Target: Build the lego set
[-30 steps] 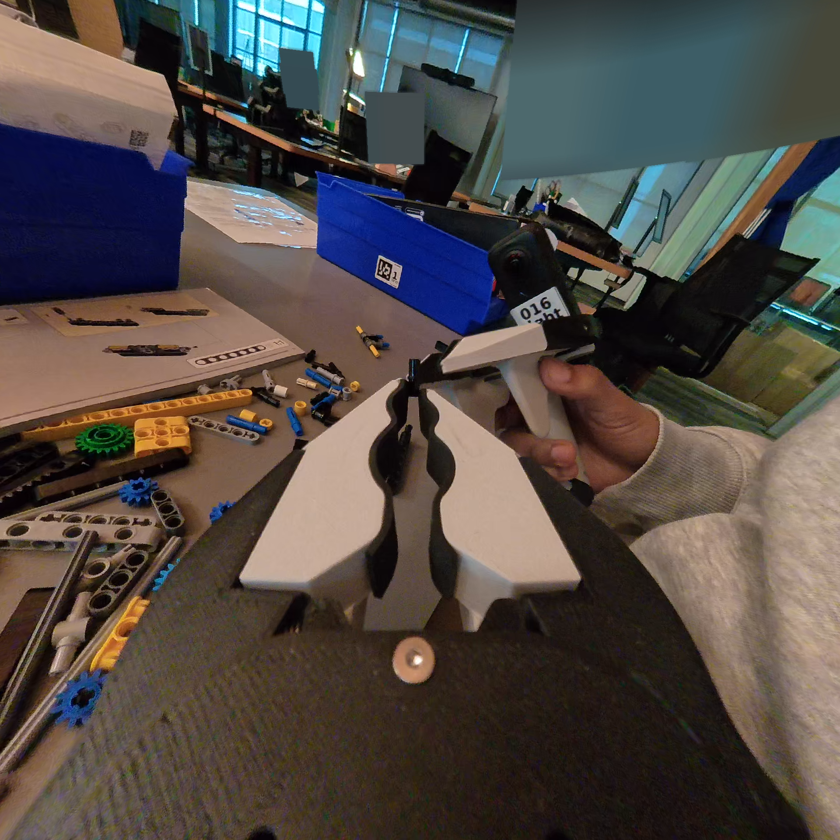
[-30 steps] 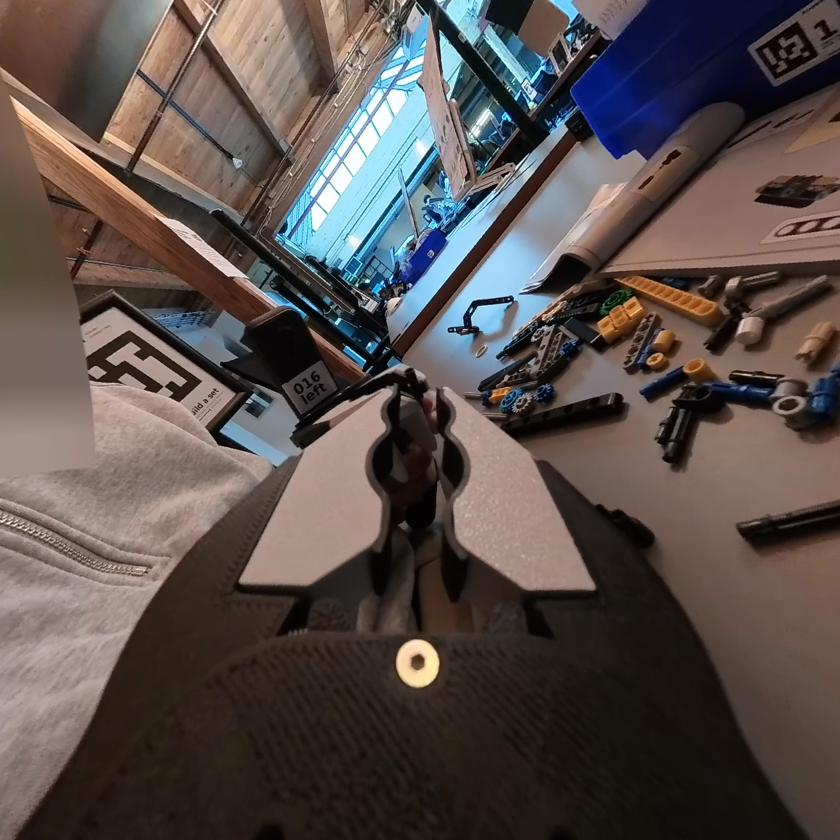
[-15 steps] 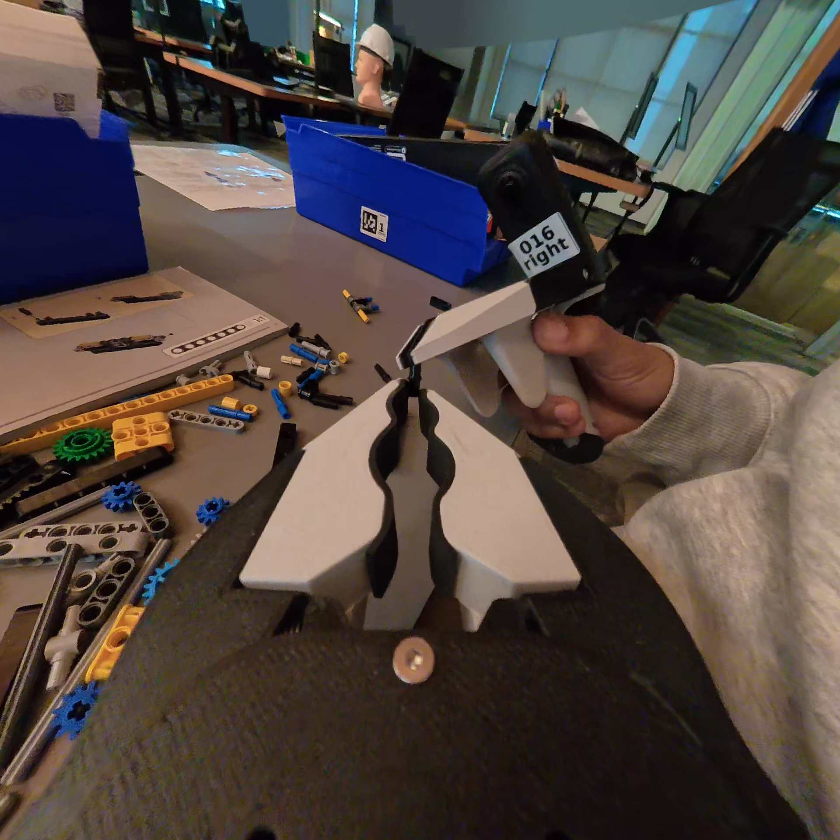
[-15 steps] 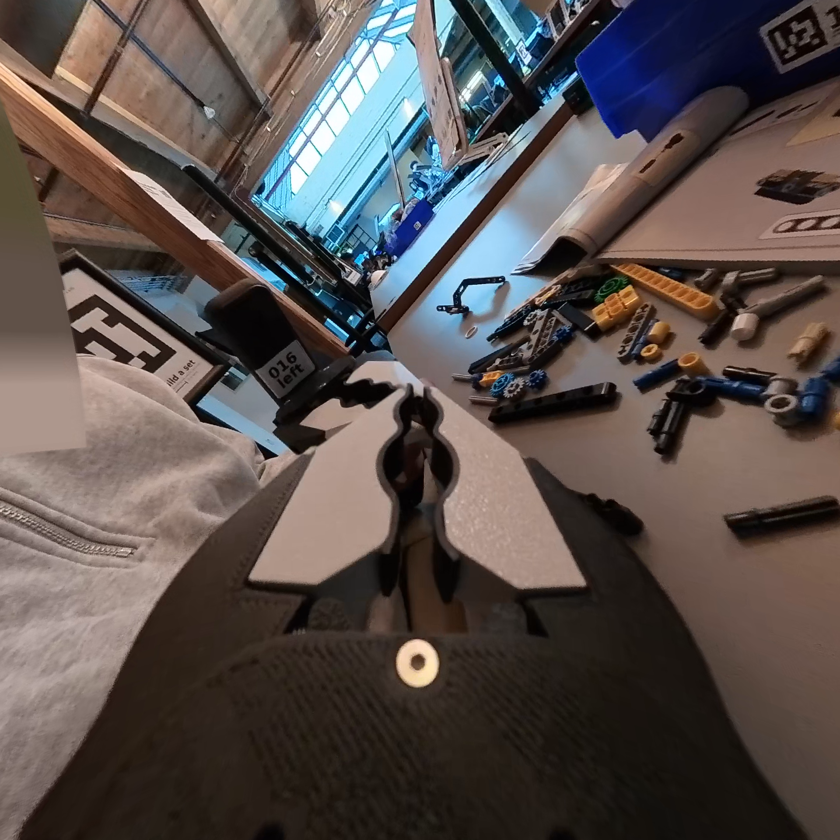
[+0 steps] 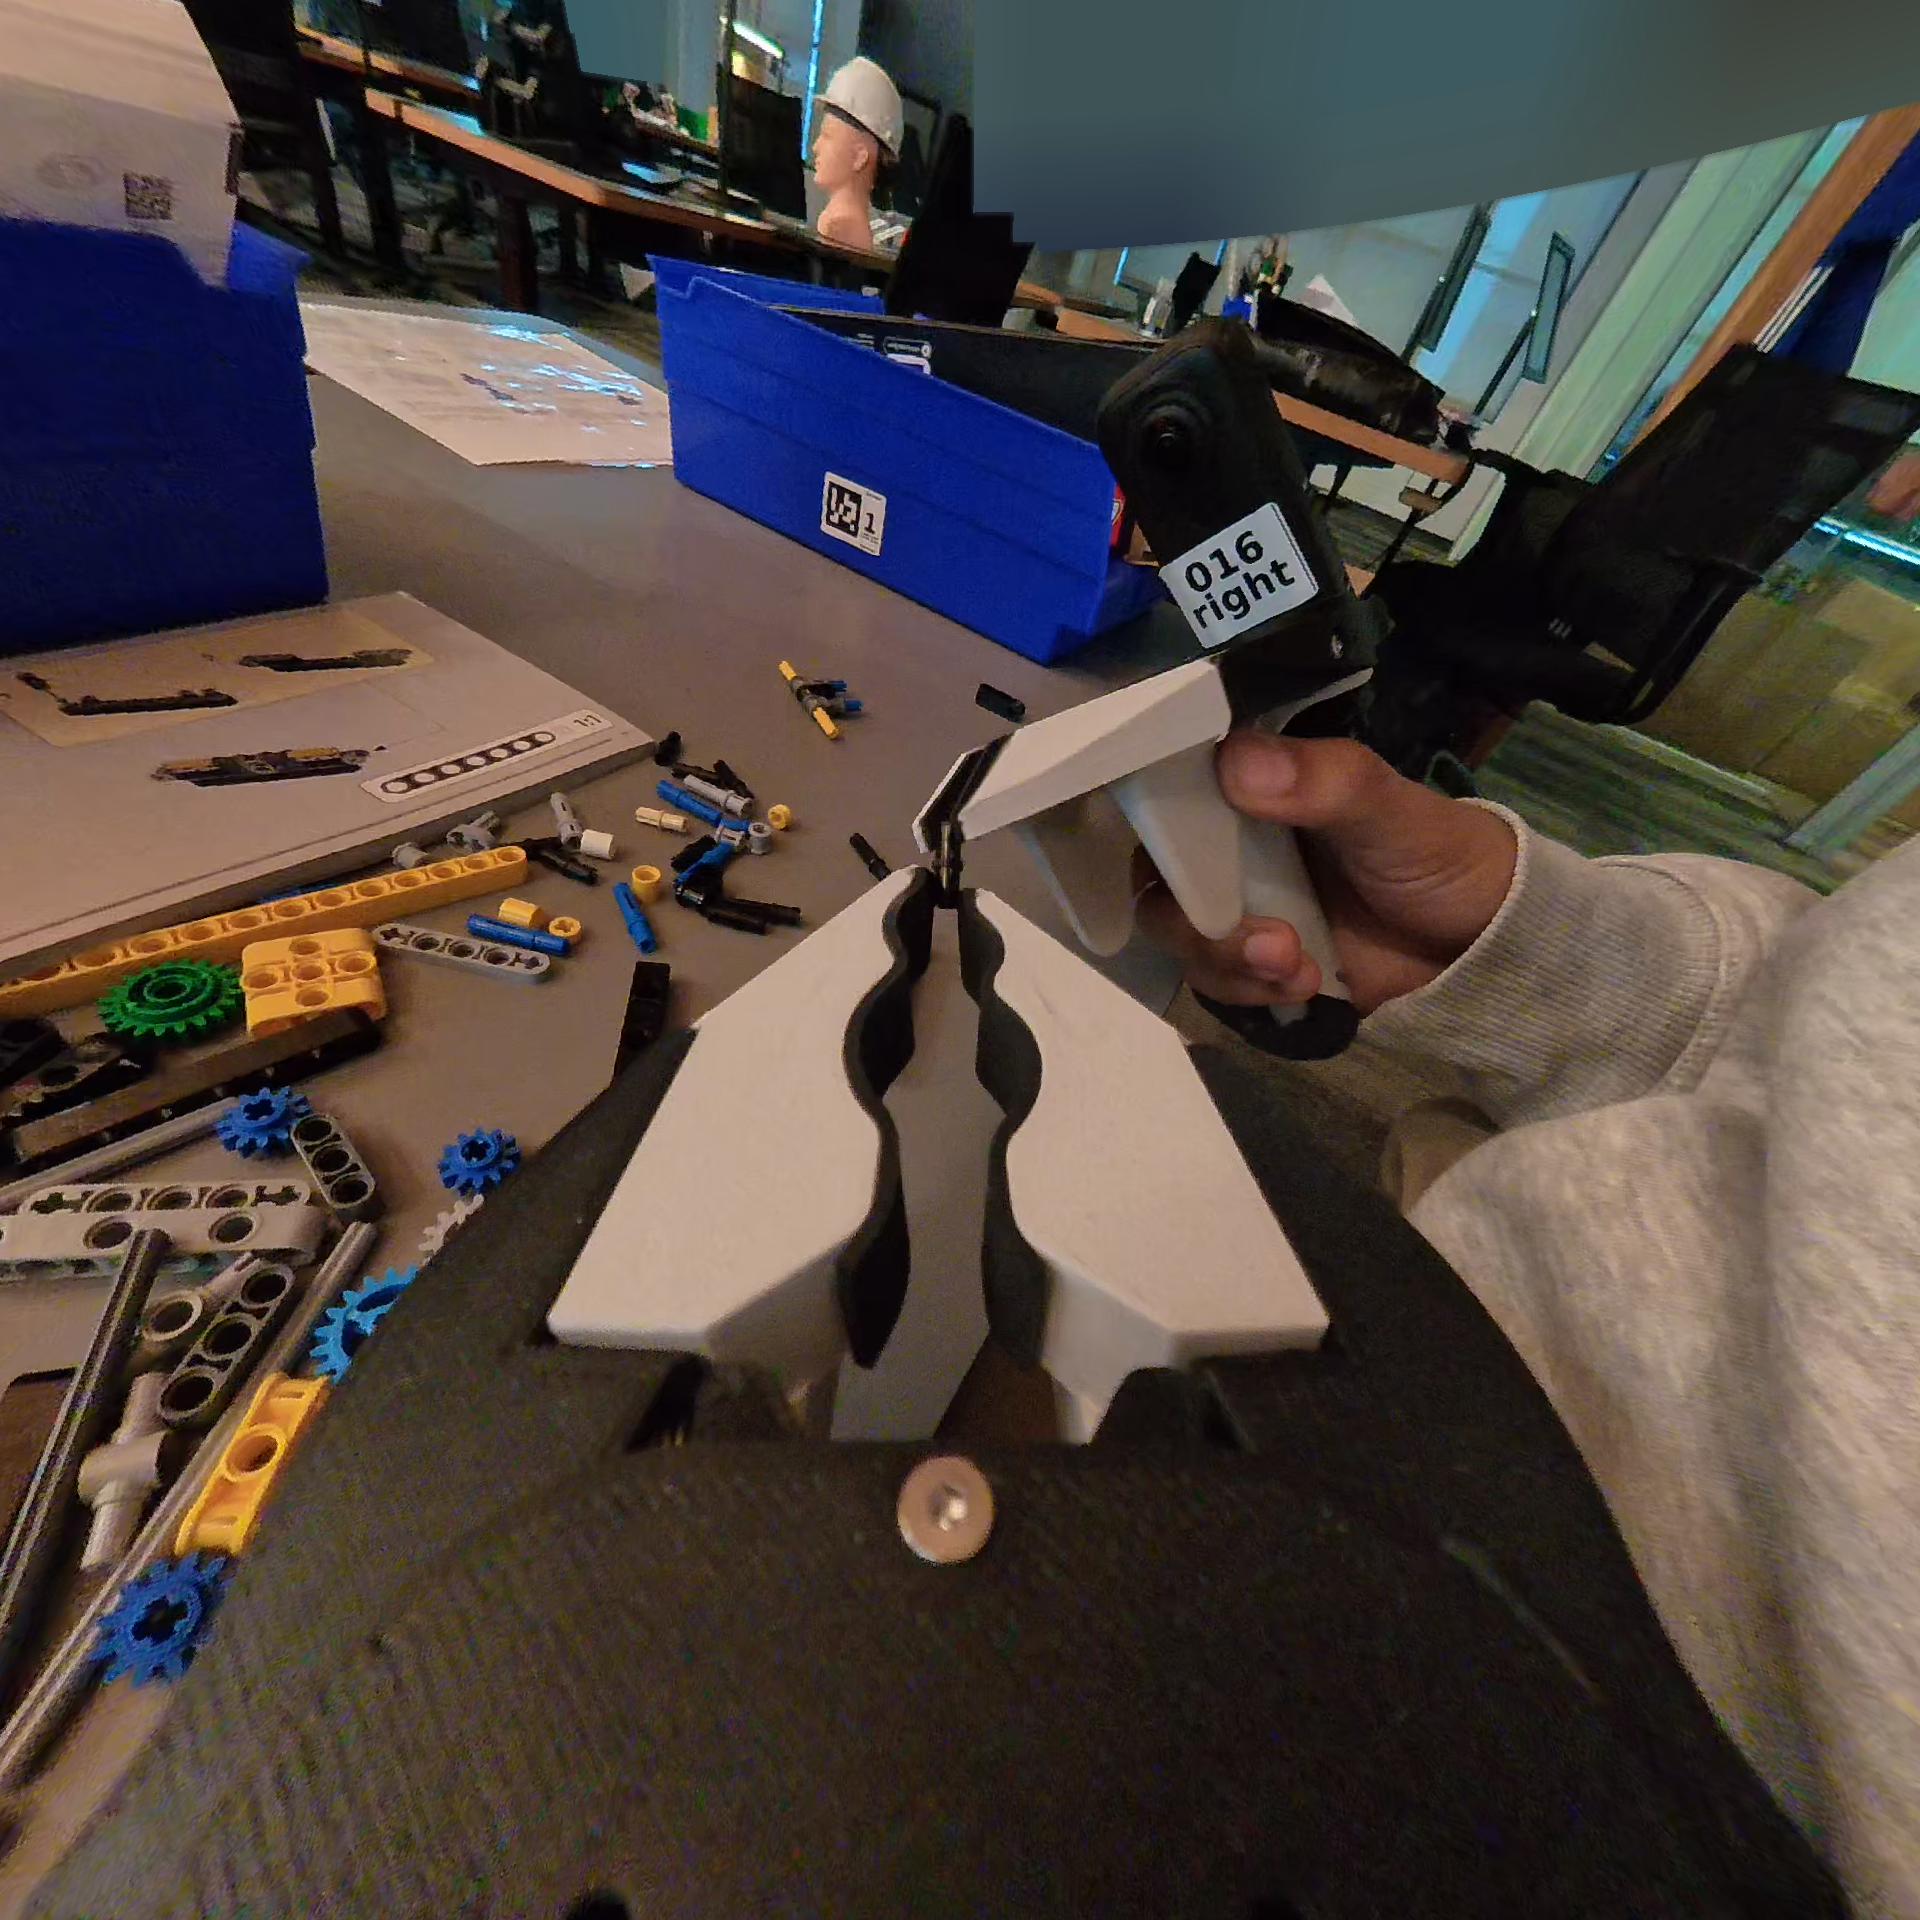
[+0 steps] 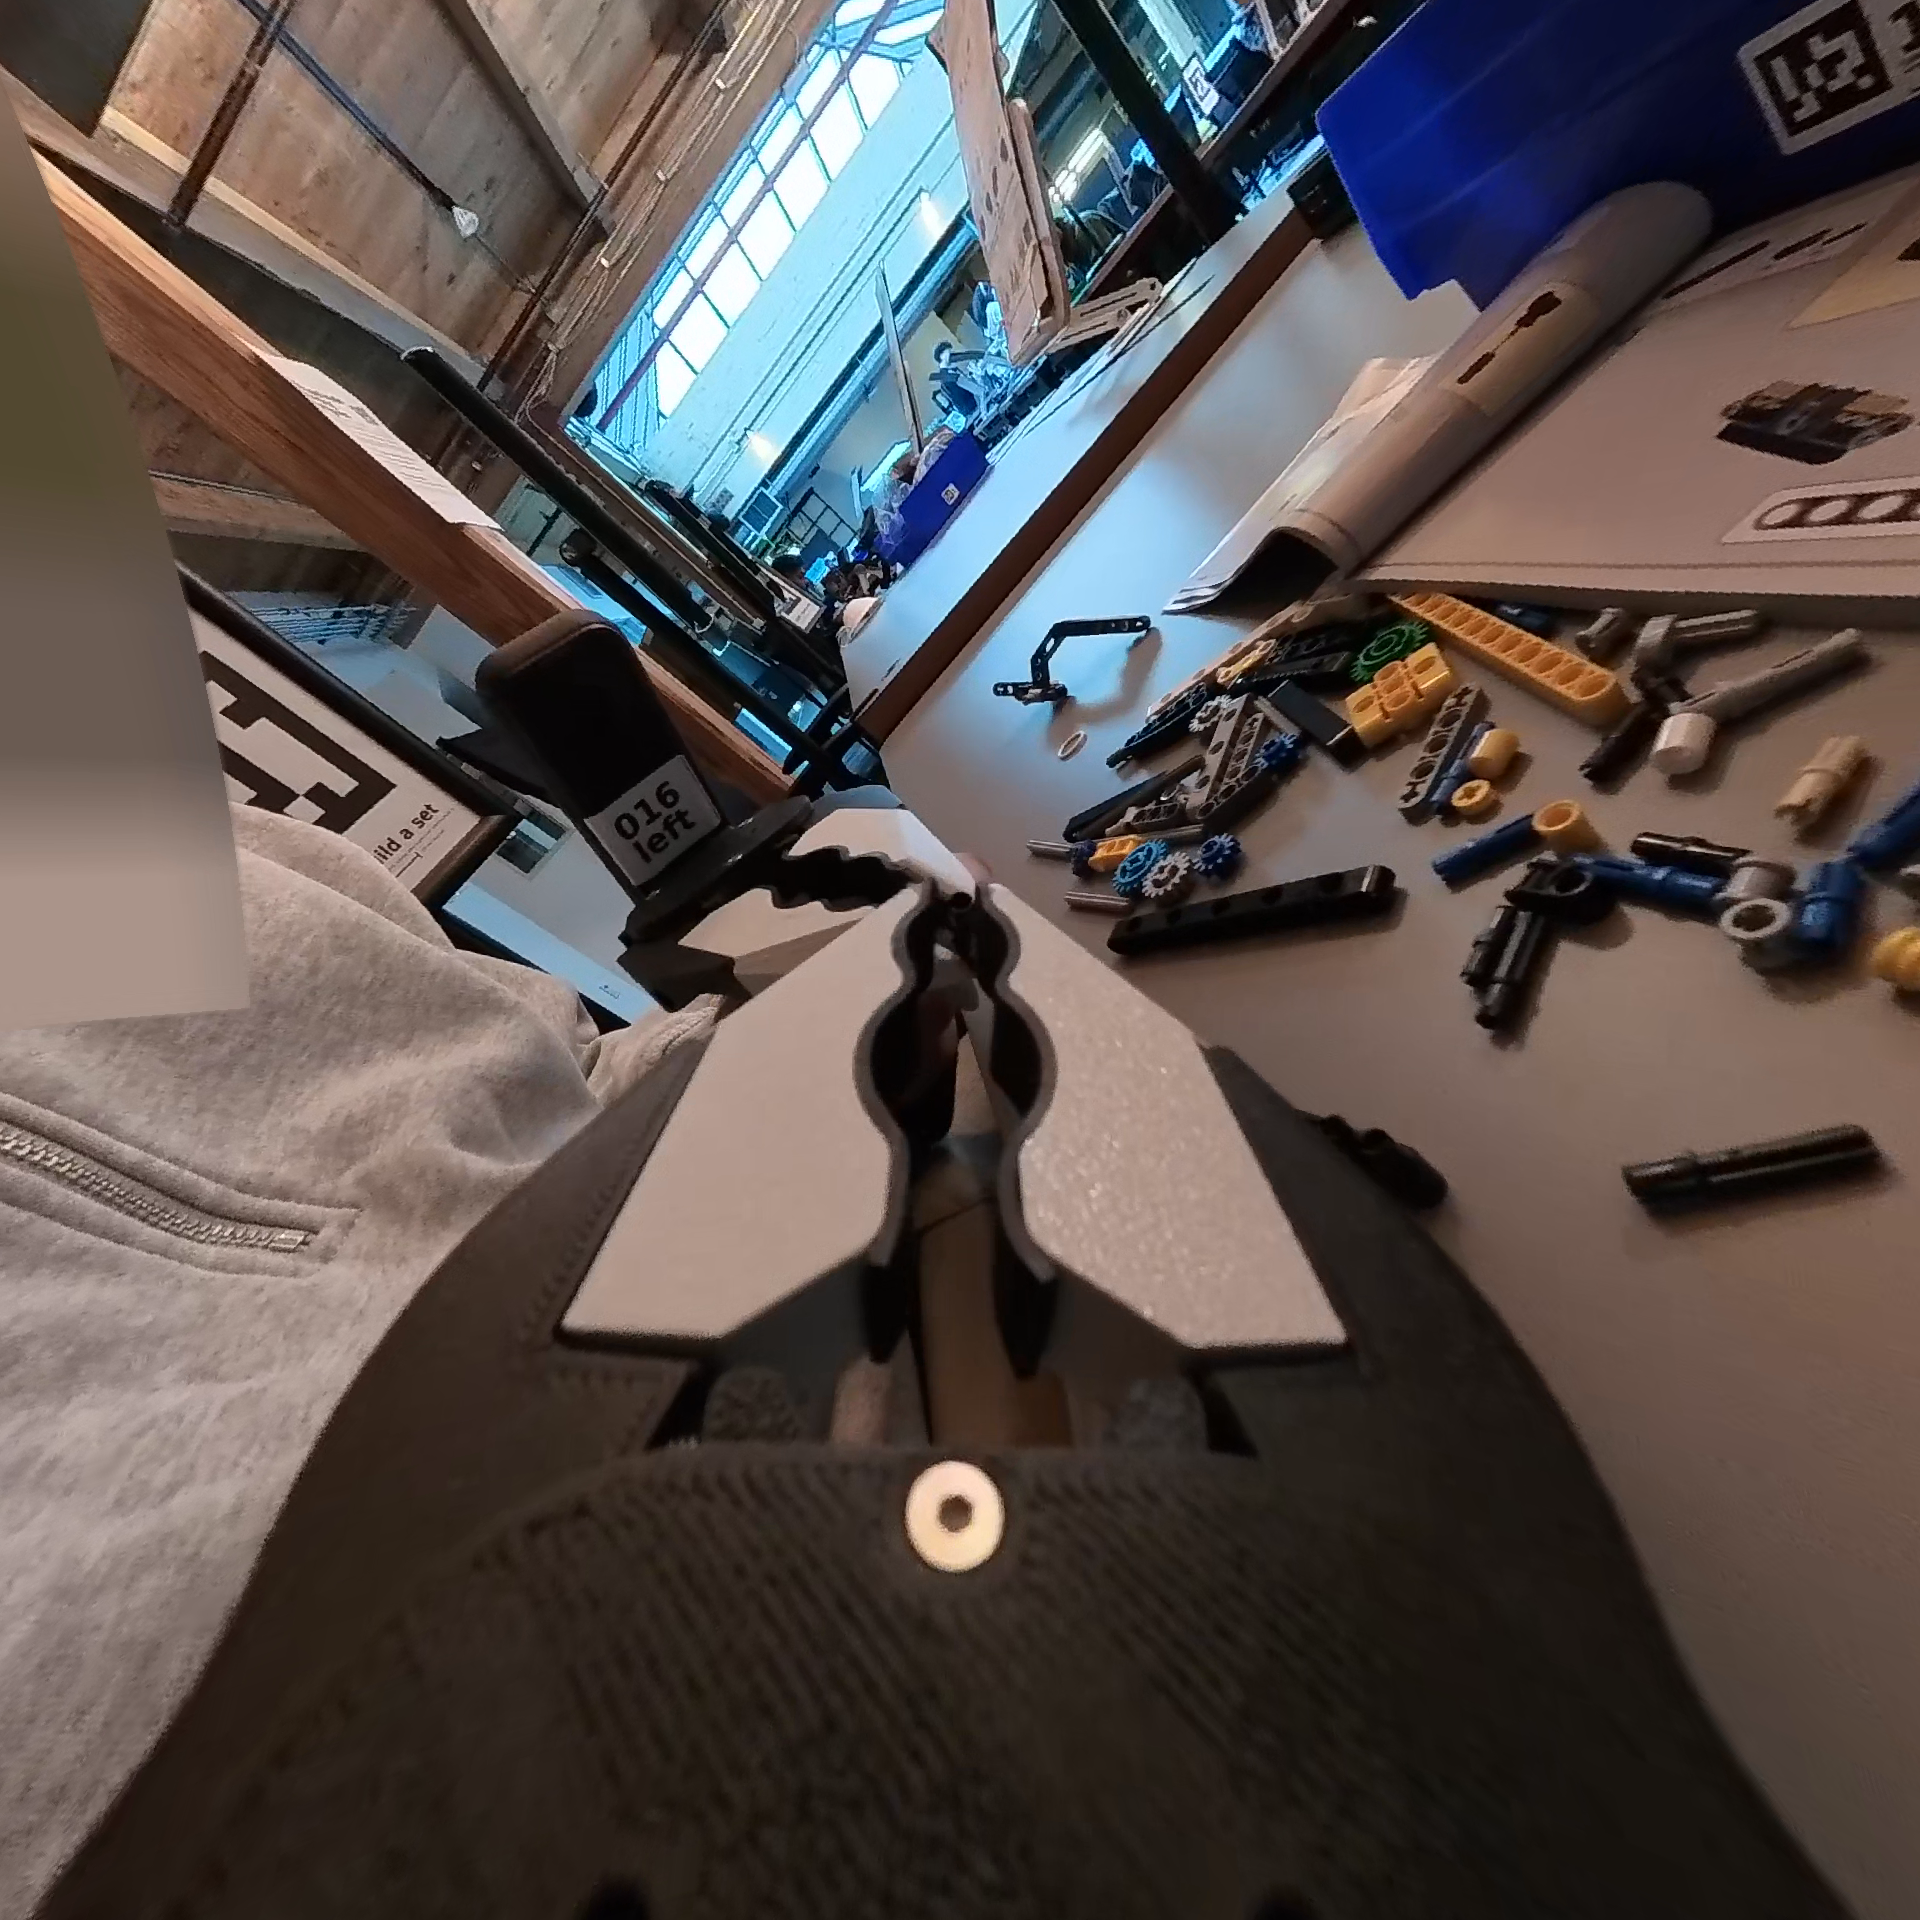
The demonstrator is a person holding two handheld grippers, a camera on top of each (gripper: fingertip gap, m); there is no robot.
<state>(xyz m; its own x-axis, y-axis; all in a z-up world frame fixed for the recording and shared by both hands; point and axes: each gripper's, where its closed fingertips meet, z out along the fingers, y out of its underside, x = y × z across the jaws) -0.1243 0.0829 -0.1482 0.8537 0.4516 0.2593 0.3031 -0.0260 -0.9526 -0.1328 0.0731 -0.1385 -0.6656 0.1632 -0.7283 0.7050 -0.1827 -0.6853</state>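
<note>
In the left wrist view my left gripper point(image 5: 940, 896) is held above the table's near edge, its fingers almost together. A small black lego piece point(image 5: 945, 864) is pinched at their tips. My right gripper point(image 5: 940, 821), held in a hand point(image 5: 1351, 873), meets it tip to tip from the right and is shut on the same piece. In the right wrist view my right gripper point(image 6: 951, 904) is shut at the tips, with my left gripper point(image 6: 914, 878) touching it from the left. The piece is mostly hidden there.
Loose lego parts lie left of the grippers: a long yellow beam point(image 5: 260, 914), a green gear point(image 5: 166, 997), blue gears point(image 5: 476, 1162), pins and a black beam point(image 6: 1247, 909). An open instruction booklet point(image 5: 260, 717) and two blue bins point(image 5: 883, 468) point(image 5: 135, 436) stand behind. A grey sleeve point(image 5: 1662, 1247) is at right. The grippers are tip to tip, or close to it.
A second ago the black piece sat deeper between my left fingers; now it shows only at their tips. The right gripper has tilted upward while staying tip to tip.
</note>
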